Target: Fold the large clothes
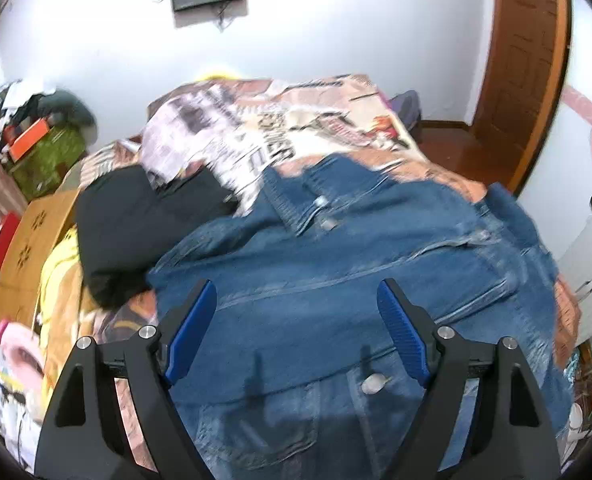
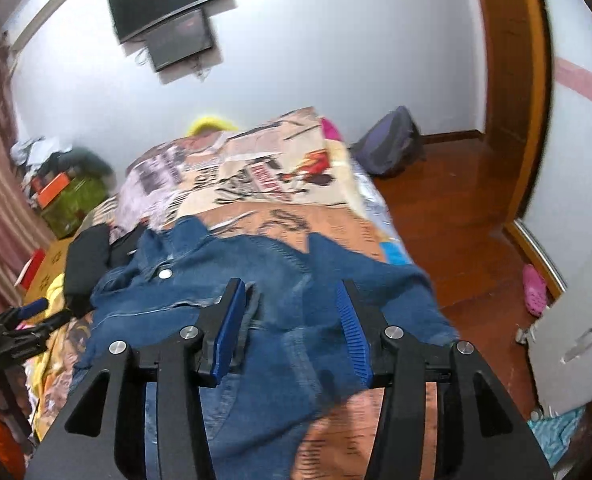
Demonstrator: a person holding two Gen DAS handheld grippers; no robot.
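Note:
A blue denim jacket (image 1: 336,264) lies spread and rumpled on the bed, with its metal buttons showing; it also shows in the right wrist view (image 2: 264,296). My left gripper (image 1: 296,292) is open and empty, hovering above the jacket's middle. My right gripper (image 2: 288,292) is open and empty above the jacket's right part near the bed's right edge. The left gripper also shows at the left edge of the right wrist view (image 2: 36,316).
The bed has a printed orange and cream cover (image 2: 288,176). Black clothes (image 1: 136,220) lie left of the jacket. A wooden headboard (image 1: 28,256) and clutter stand at left. A backpack (image 2: 392,148) and pink slipper (image 2: 534,290) lie on the wooden floor. A white cabinet (image 2: 576,344) stands at right.

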